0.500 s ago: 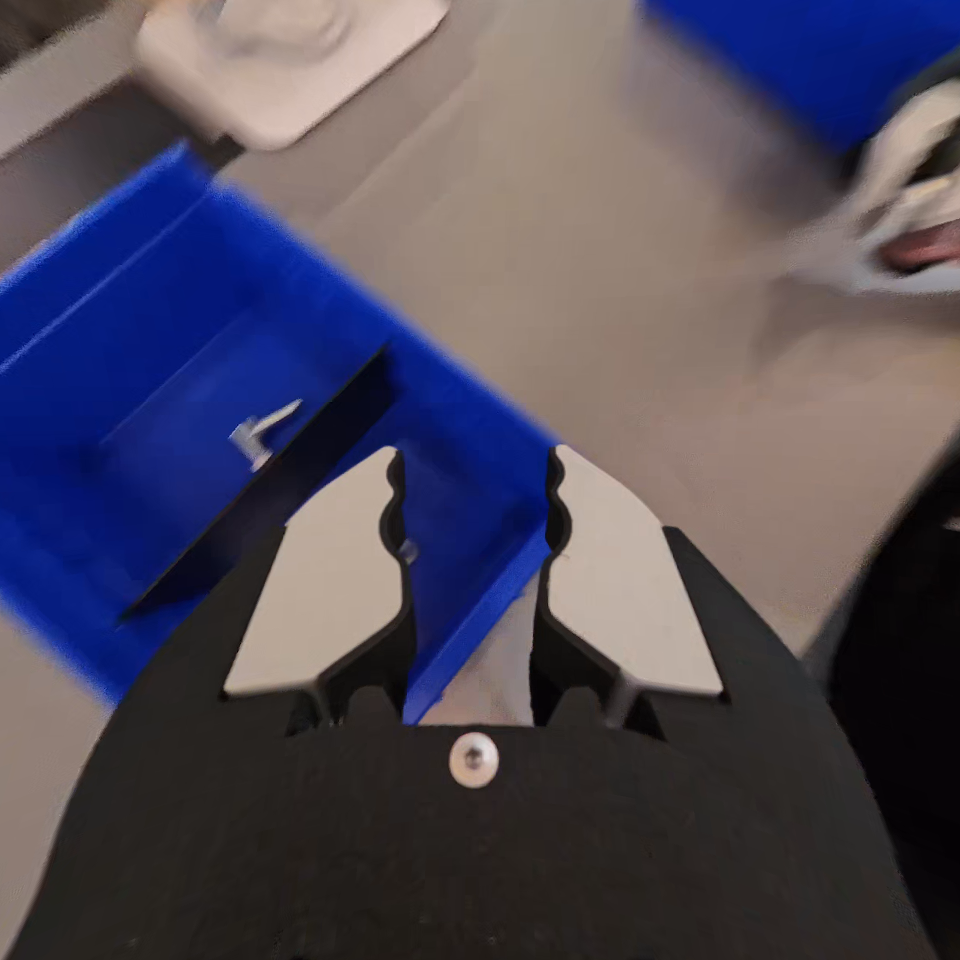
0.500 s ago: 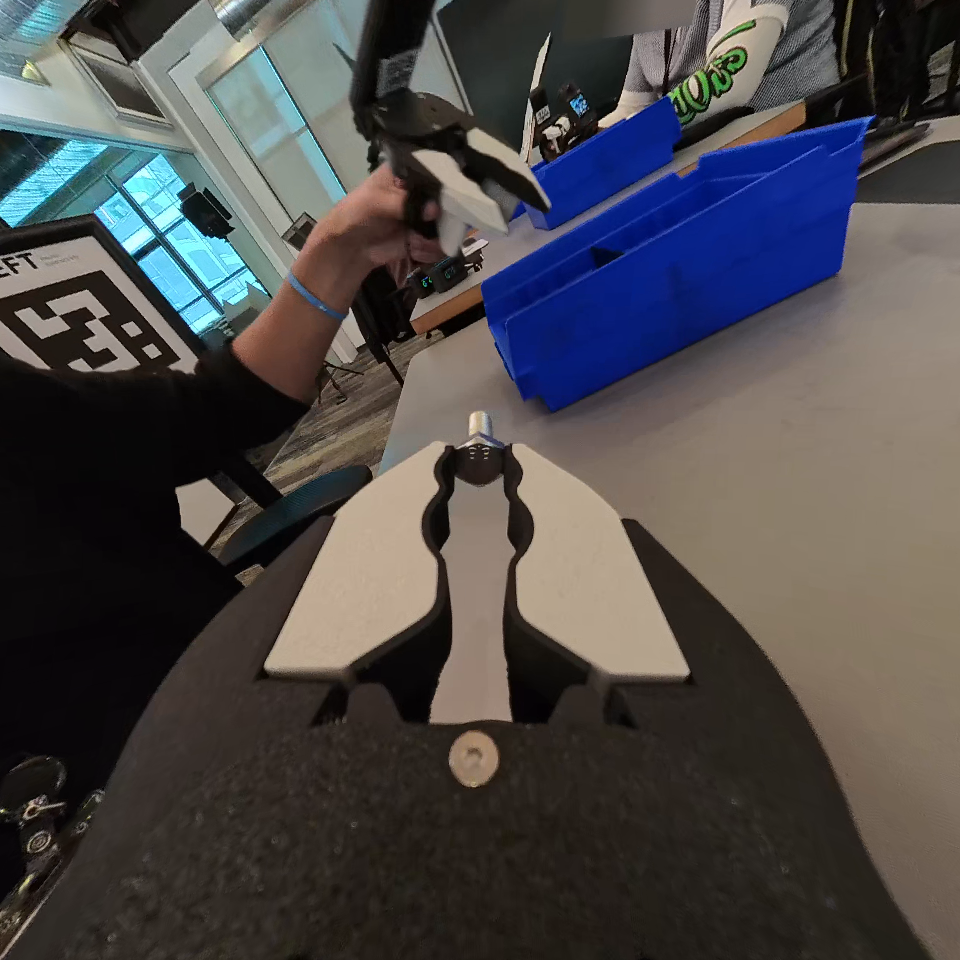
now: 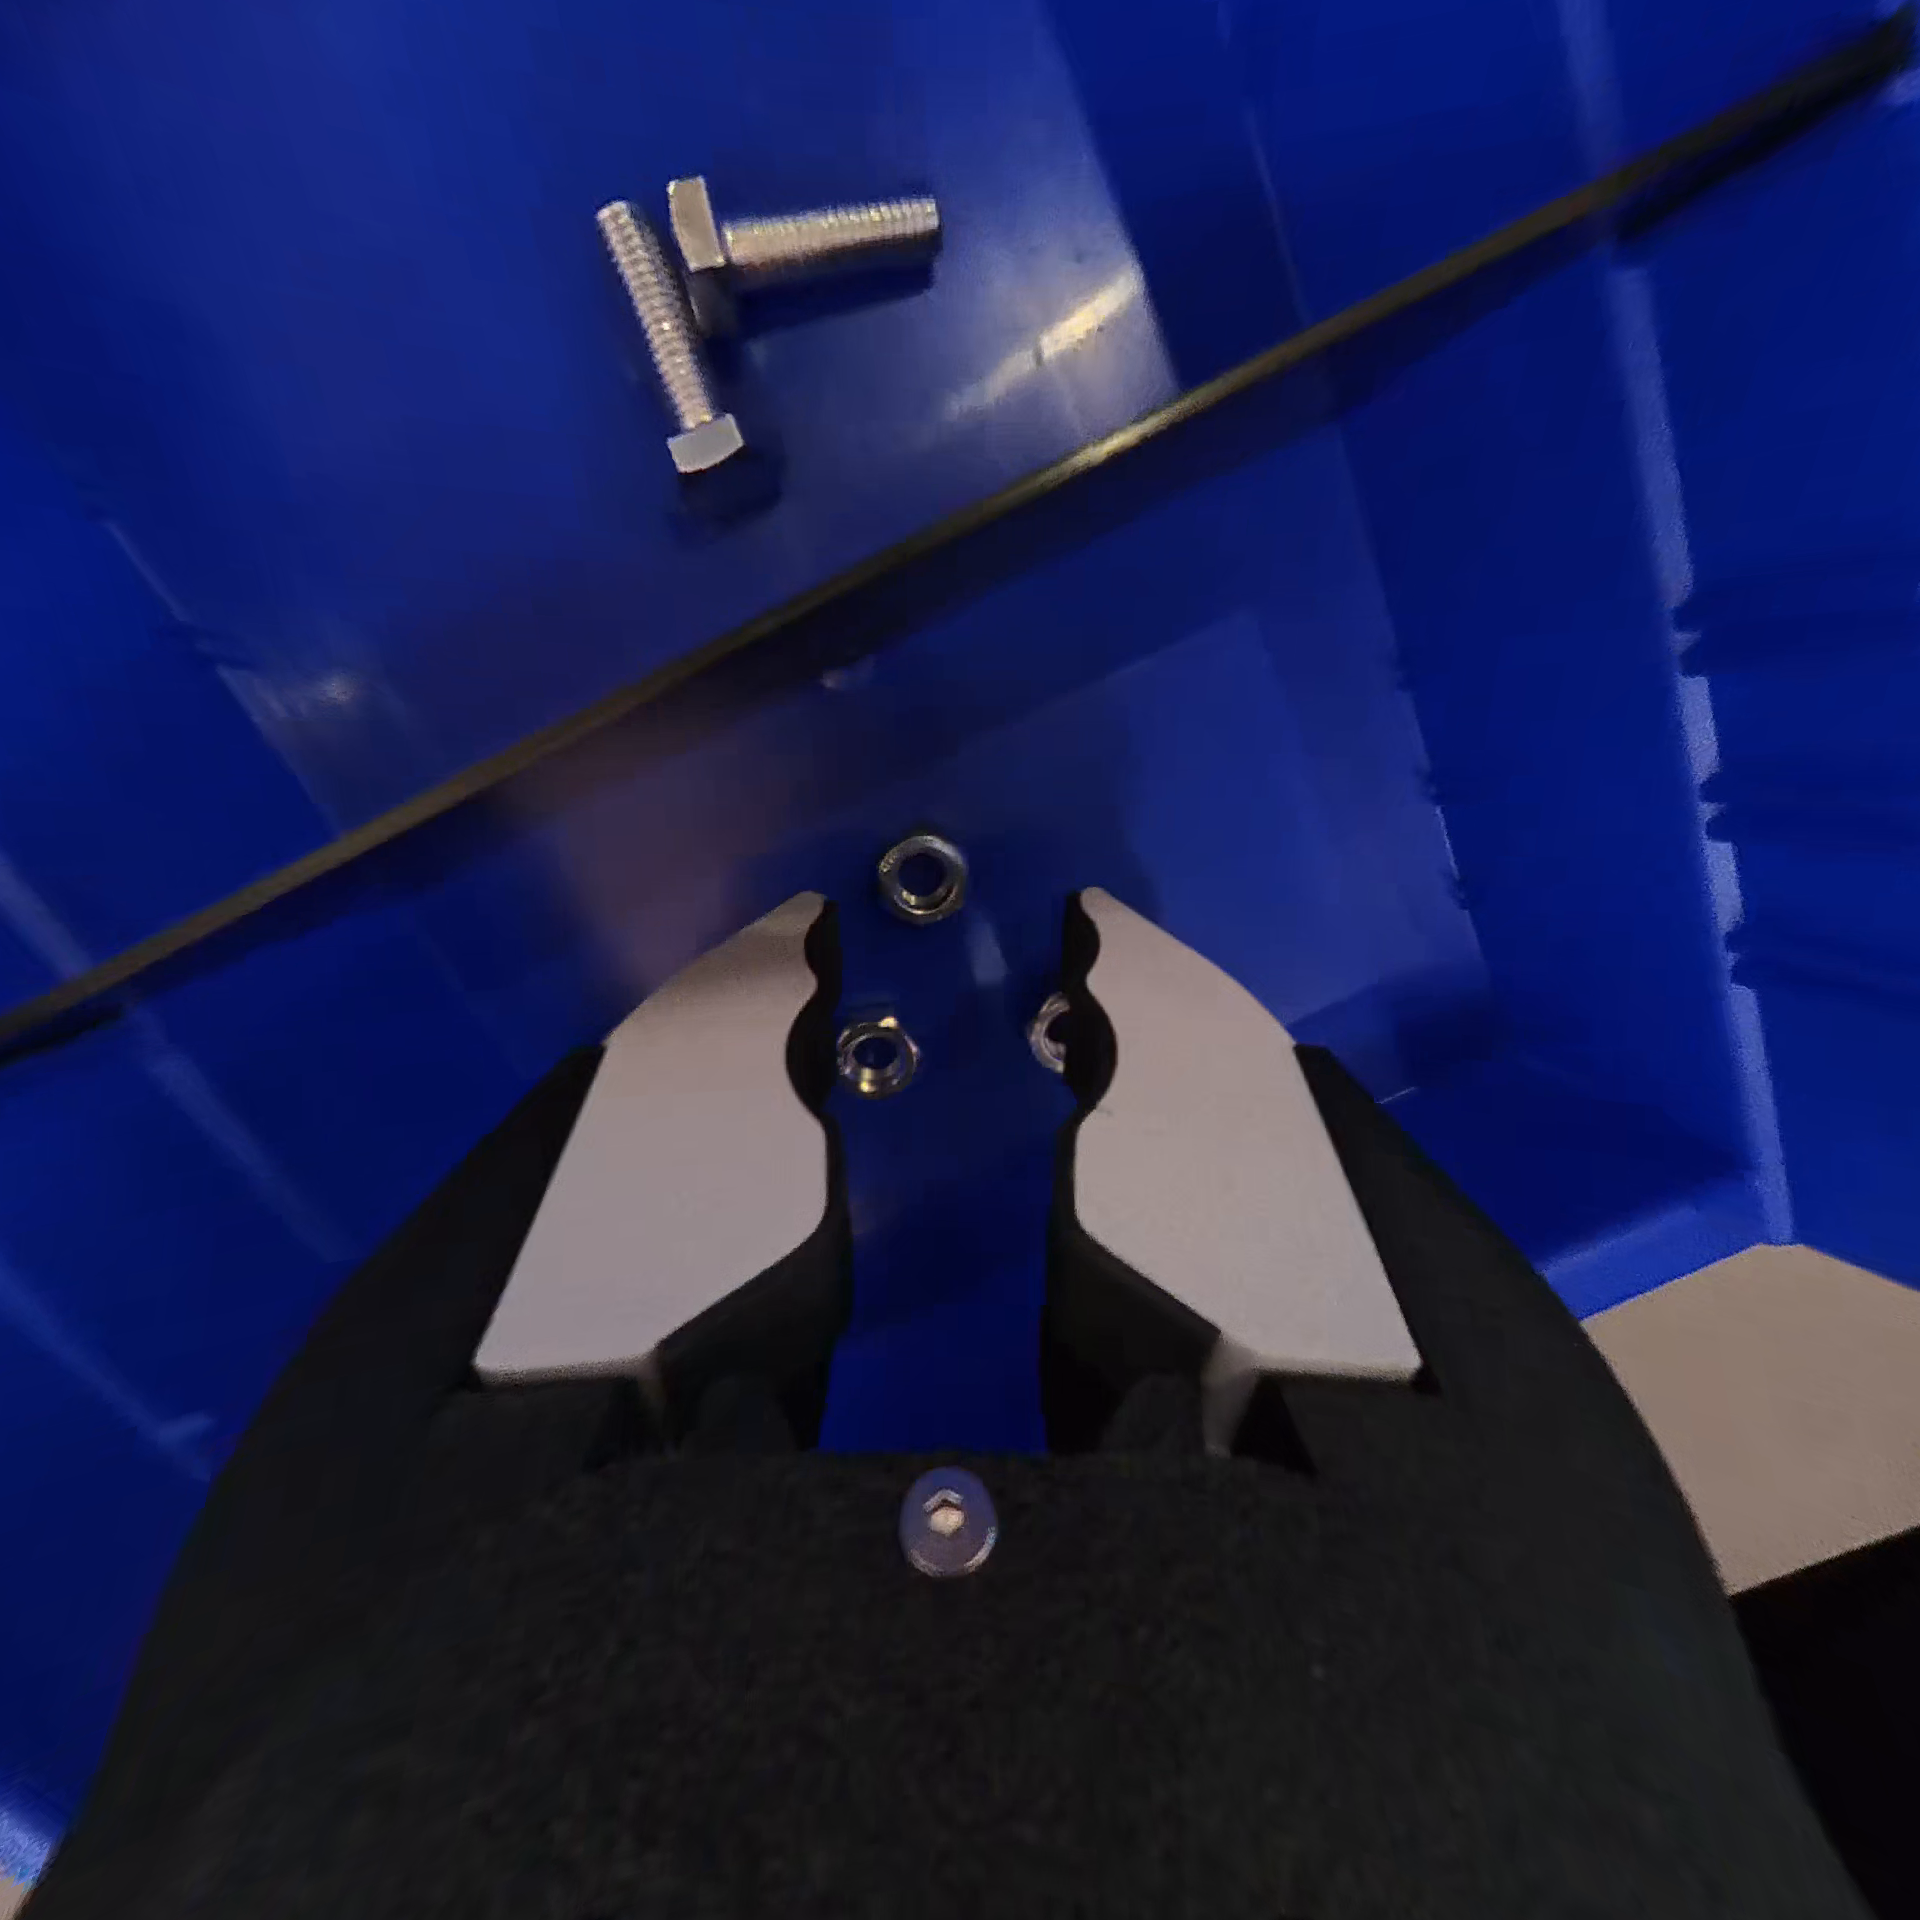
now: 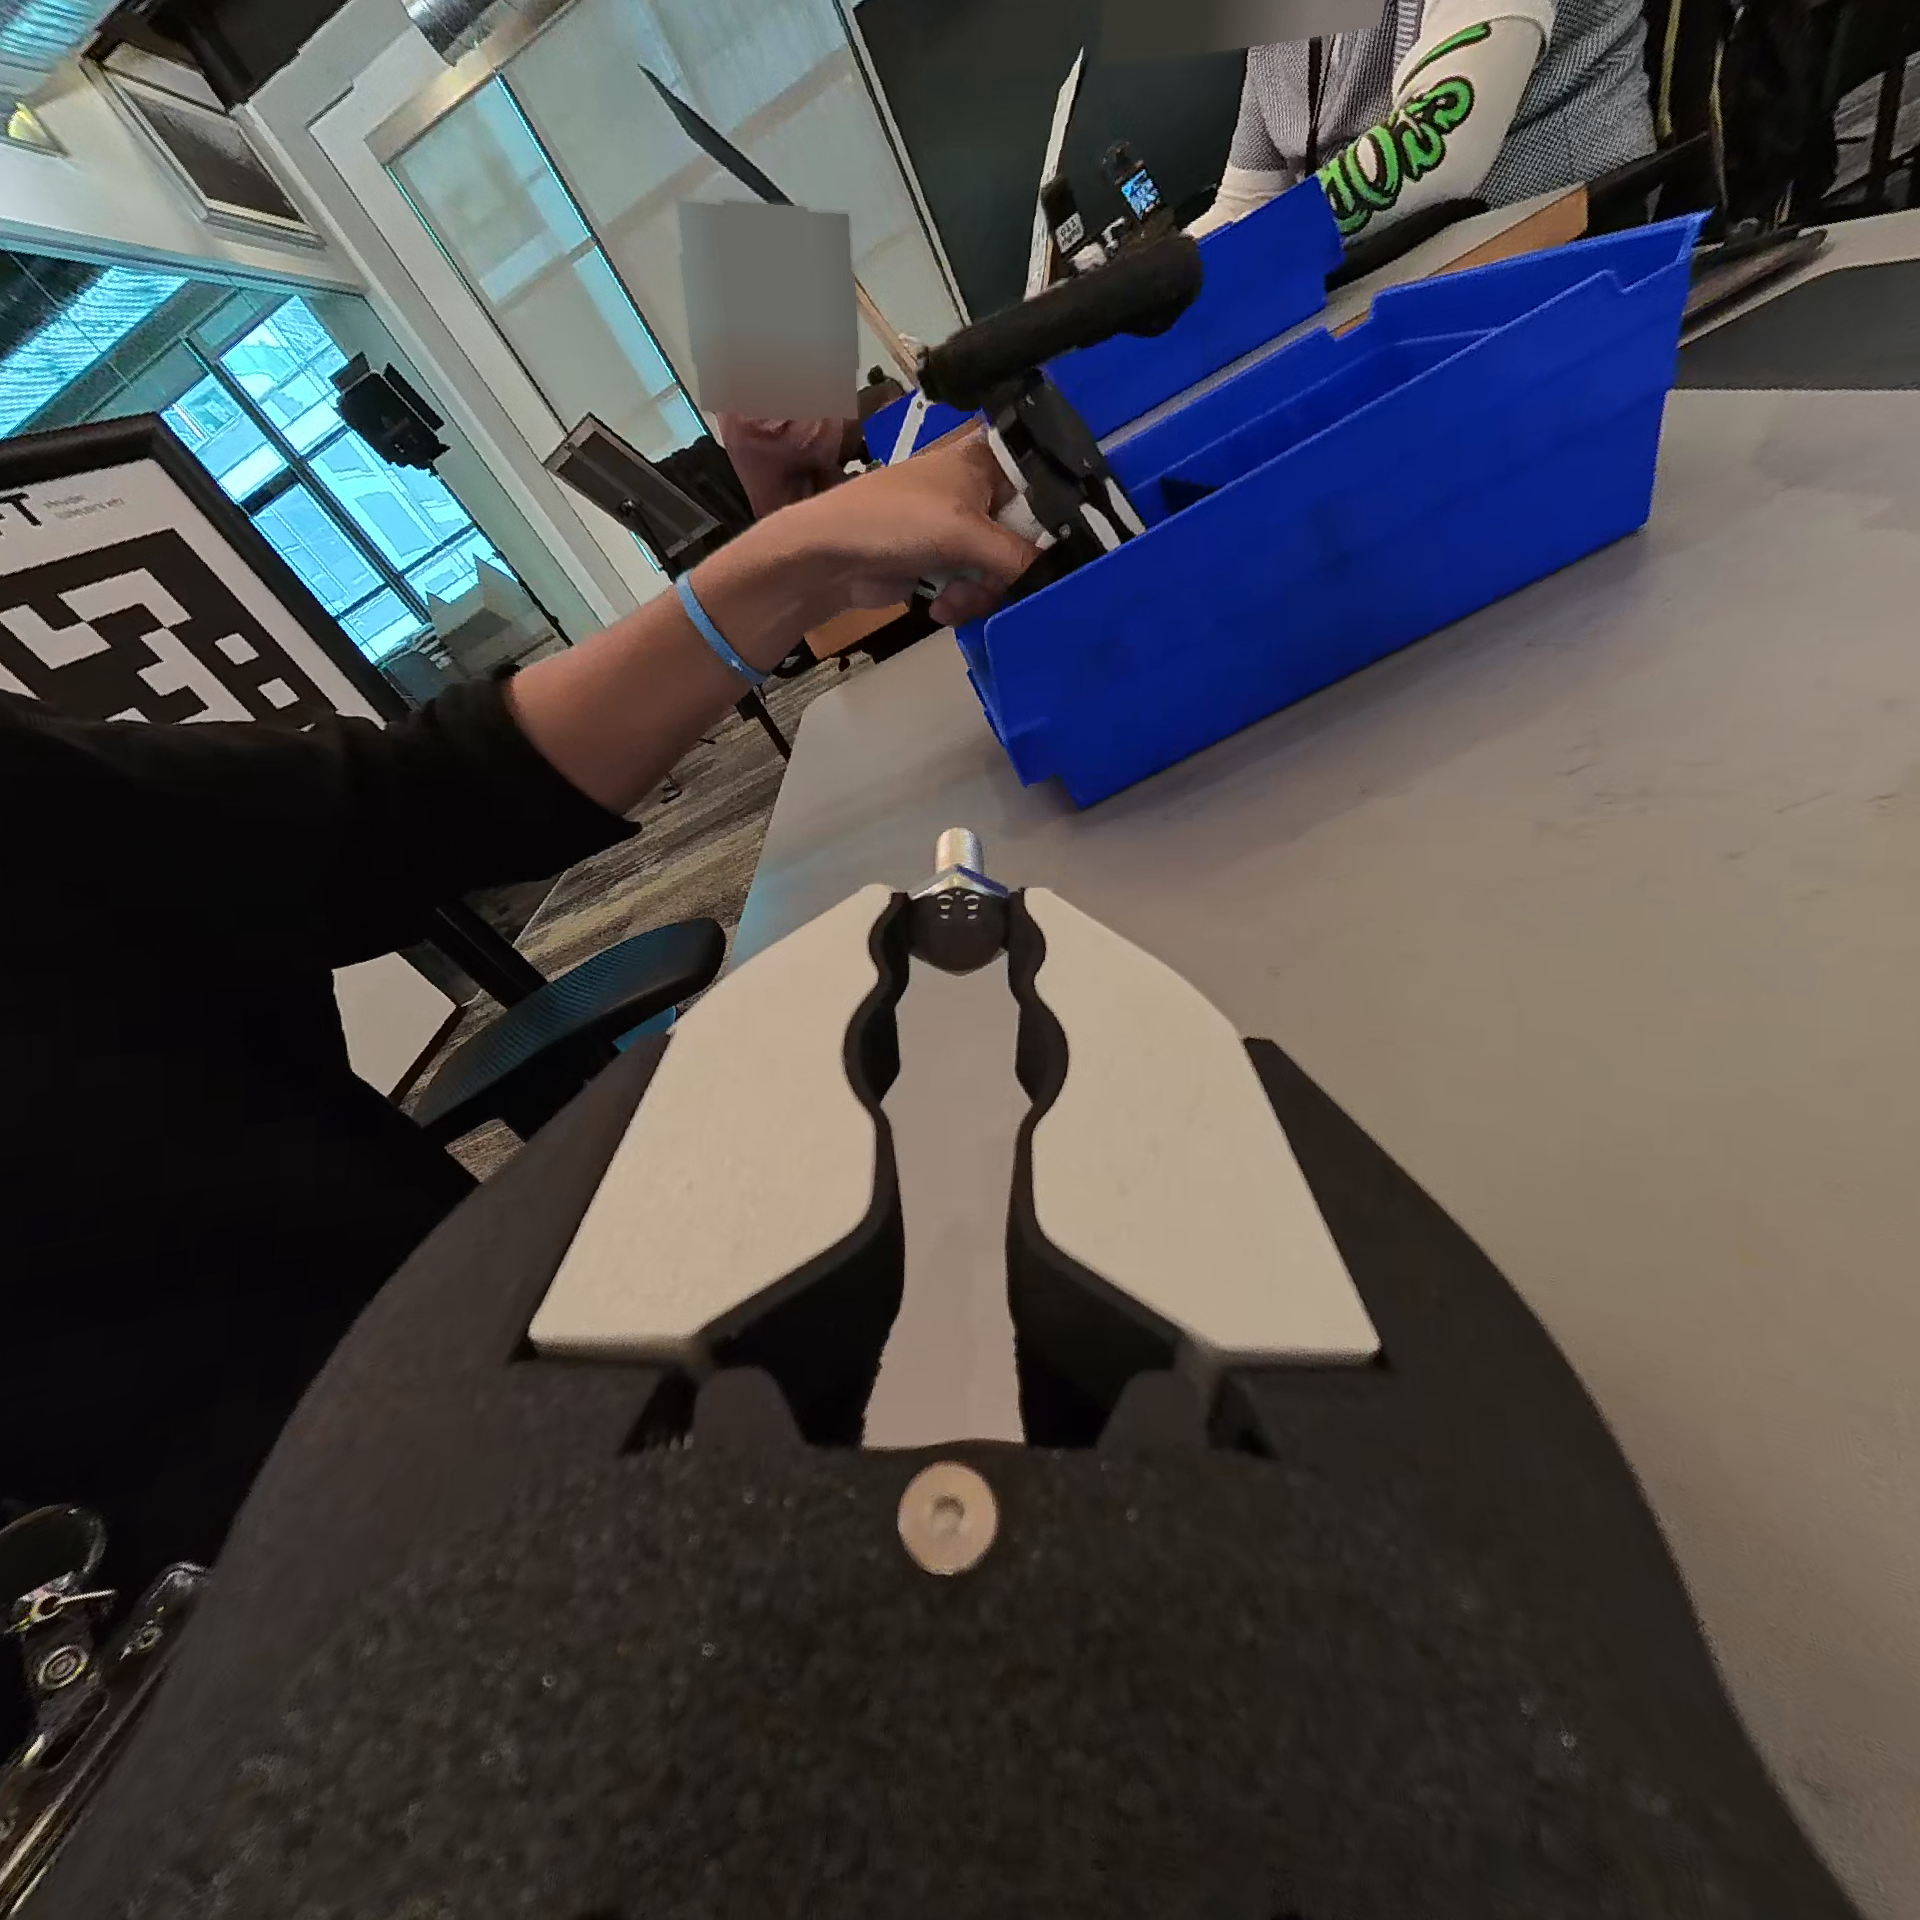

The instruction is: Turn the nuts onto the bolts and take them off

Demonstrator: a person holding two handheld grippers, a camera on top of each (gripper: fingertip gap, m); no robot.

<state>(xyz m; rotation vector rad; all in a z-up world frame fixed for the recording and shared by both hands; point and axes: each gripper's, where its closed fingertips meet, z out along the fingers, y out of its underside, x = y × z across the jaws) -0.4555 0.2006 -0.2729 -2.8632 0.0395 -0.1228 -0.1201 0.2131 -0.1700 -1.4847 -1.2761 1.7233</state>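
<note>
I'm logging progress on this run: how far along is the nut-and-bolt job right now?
Early. Done: the right gripper is shut on a bolt by its head. In hand: the left gripper is open inside the blue bin, above three loose nuts. Left: grasping a nut, all threading and unthreading; two more bolts lie beyond the divider.

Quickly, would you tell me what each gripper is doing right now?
Left gripper: open, empty, over the nuts in the blue bin.
Right gripper: shut on a bolt by its head.
</note>
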